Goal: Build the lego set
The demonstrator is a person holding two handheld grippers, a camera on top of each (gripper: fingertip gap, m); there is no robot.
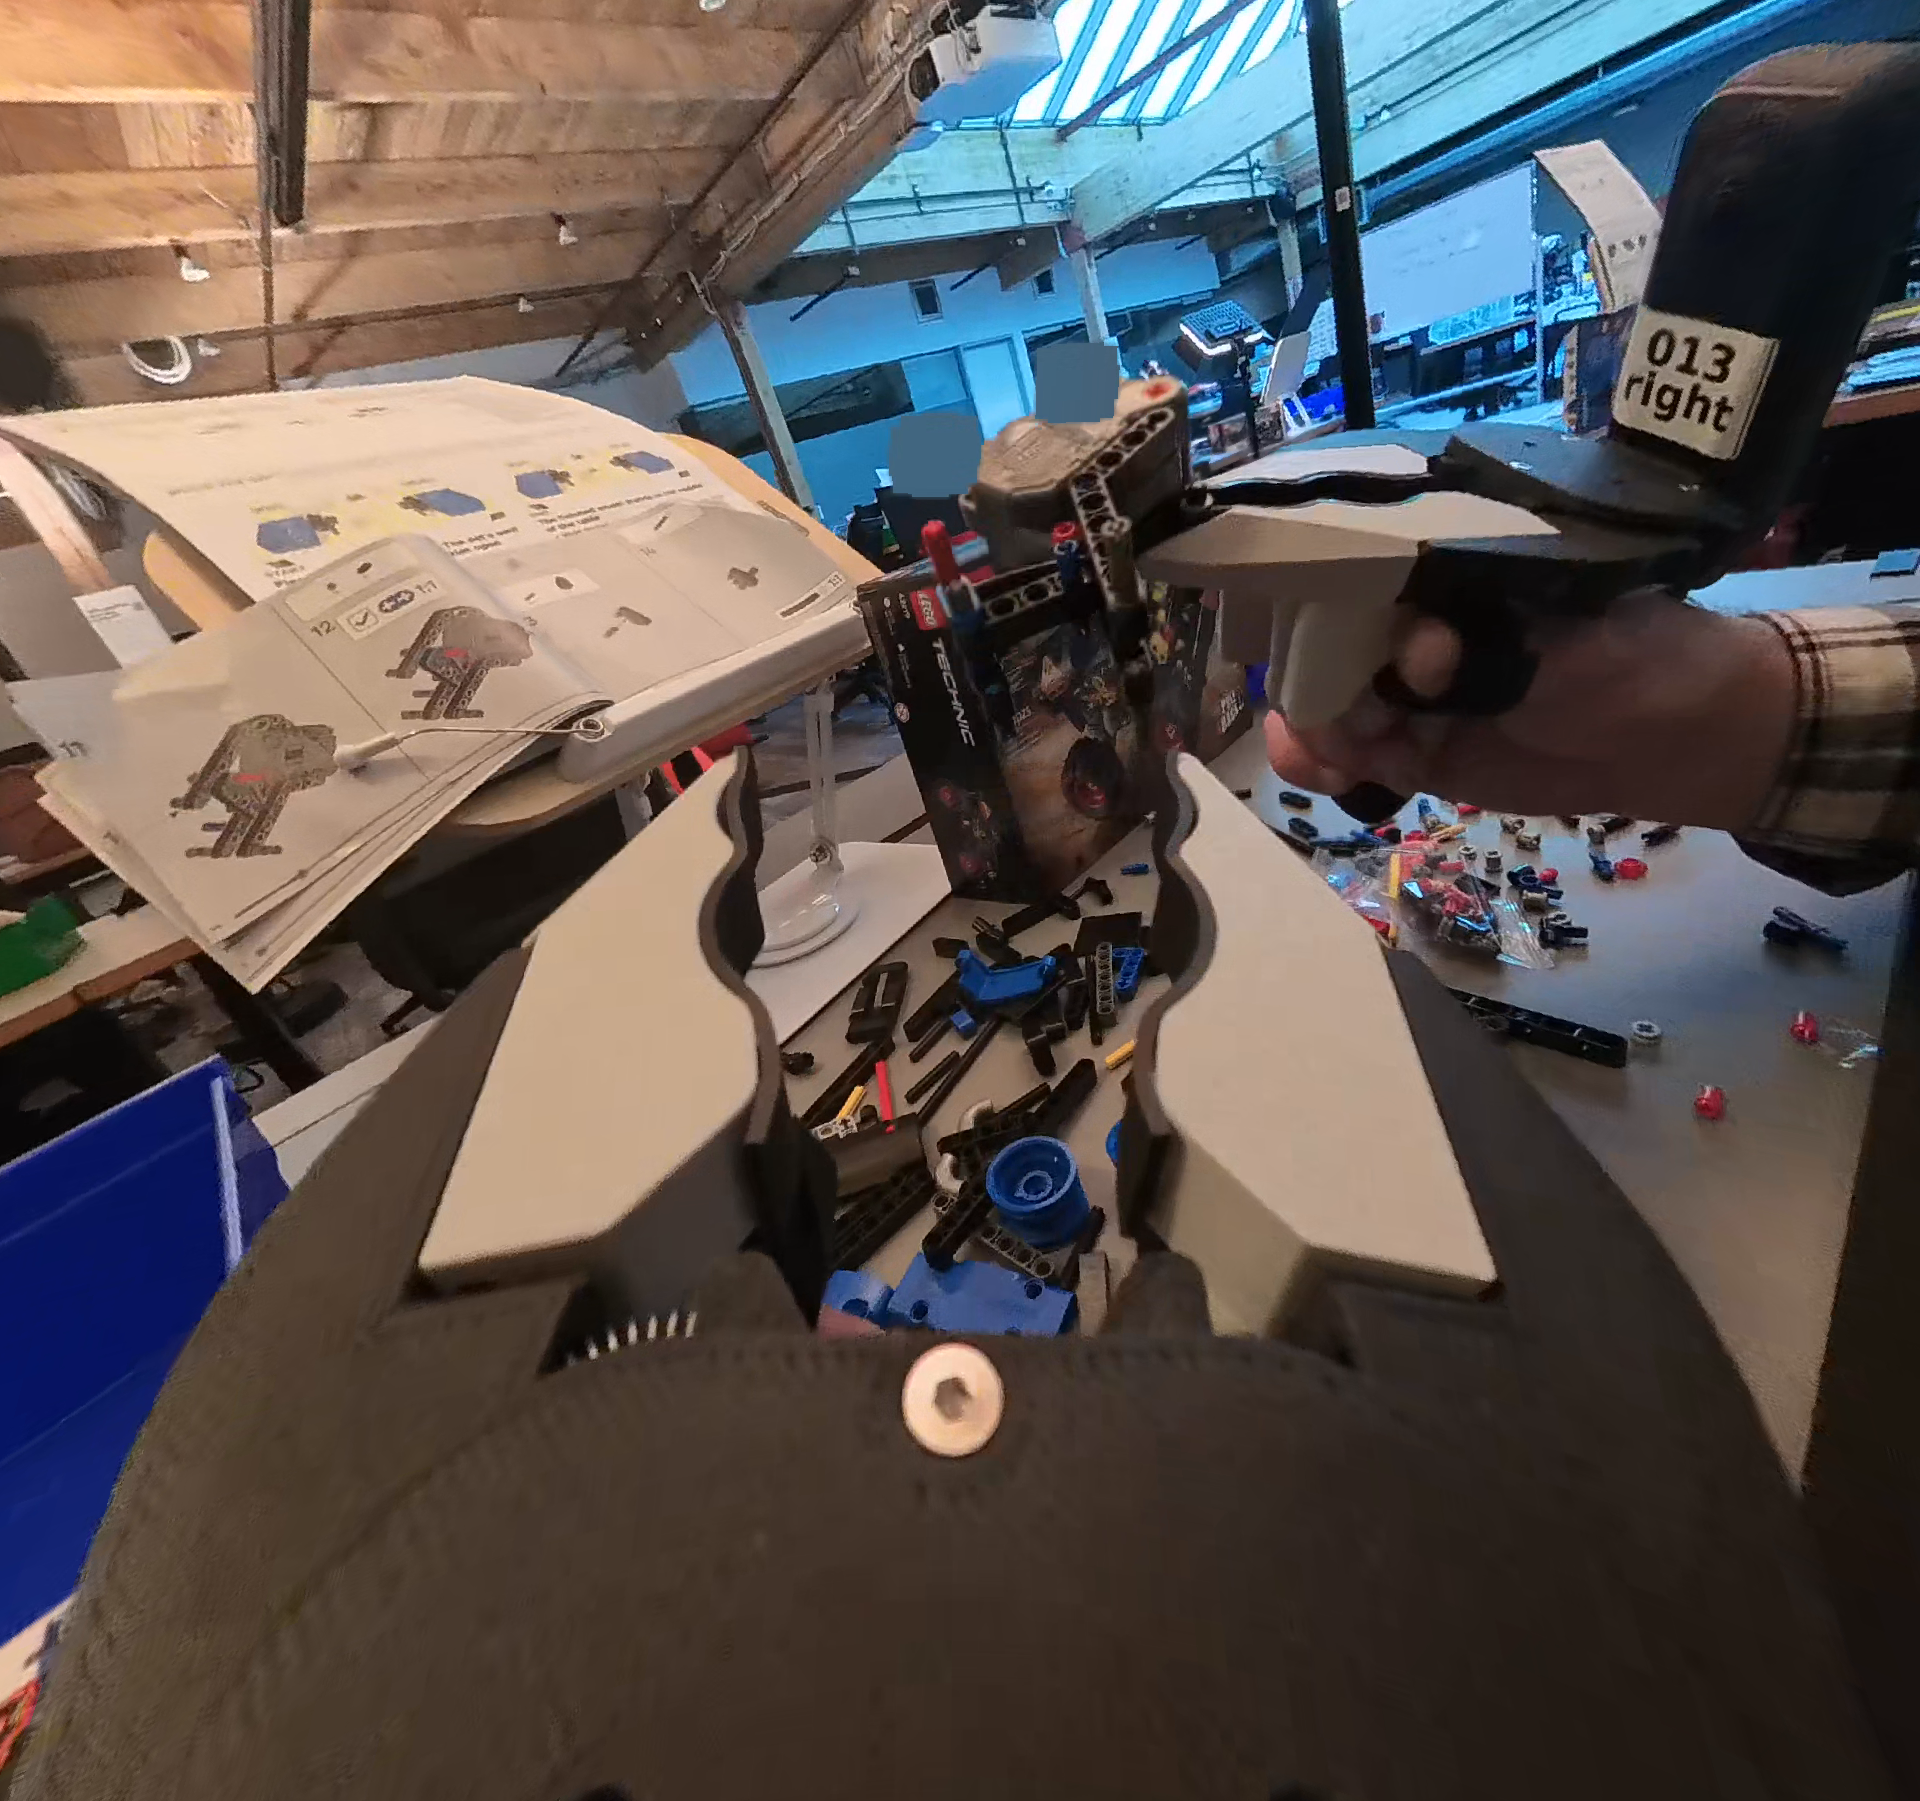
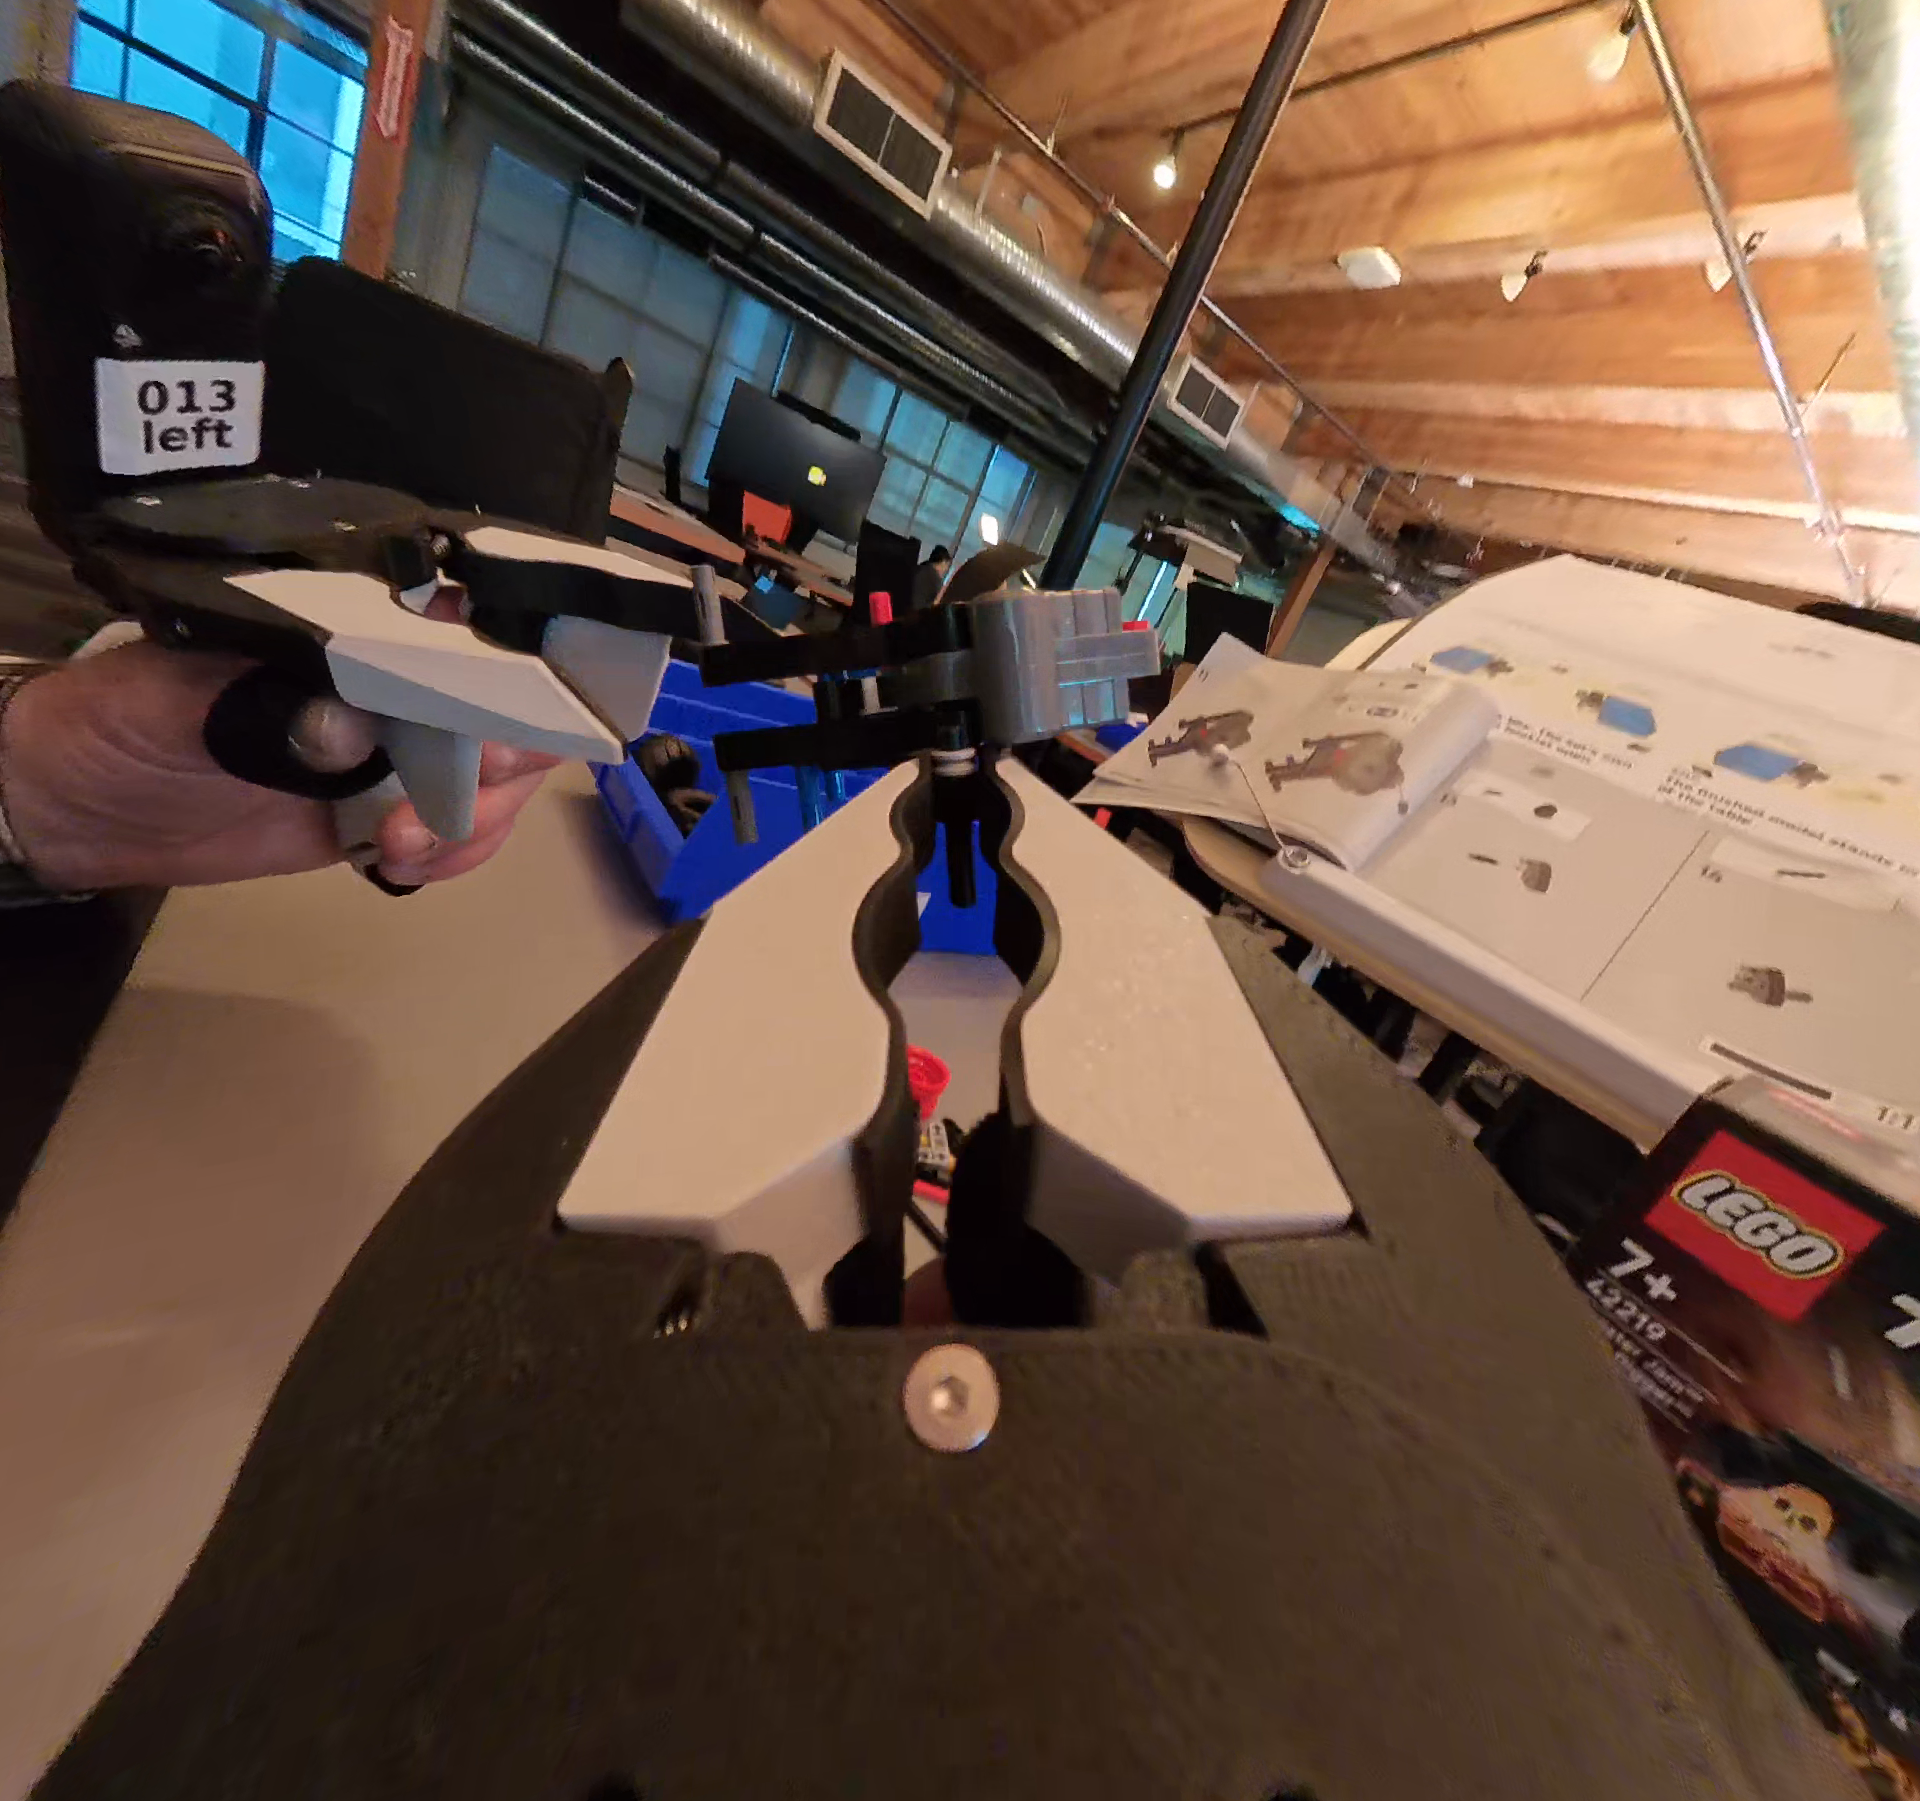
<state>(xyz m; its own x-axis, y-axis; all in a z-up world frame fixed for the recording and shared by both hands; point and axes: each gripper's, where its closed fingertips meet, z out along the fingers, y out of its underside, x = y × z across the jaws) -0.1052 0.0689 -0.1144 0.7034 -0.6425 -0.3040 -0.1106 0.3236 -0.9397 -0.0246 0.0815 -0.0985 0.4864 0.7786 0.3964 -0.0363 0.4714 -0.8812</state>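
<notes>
Paper first: the instruction booklet (image 1: 343, 671) lies clipped open on a tilted stand left of the set's box (image 1: 1029, 712), propped so the person can check the step while both hands are busy. Just right of the box's top, raised clear of the table (image 1: 1662, 1045), the half-built grey-and-black model (image 1: 1081, 504) is pinched by the right gripper (image 2: 951, 775), fingers pressed onto a black axle under it. The left gripper (image 1: 956, 795) hangs in front of the box with fingers spread and empty, probably ready to fetch from the loose pieces (image 1: 997, 1024) below.
</notes>
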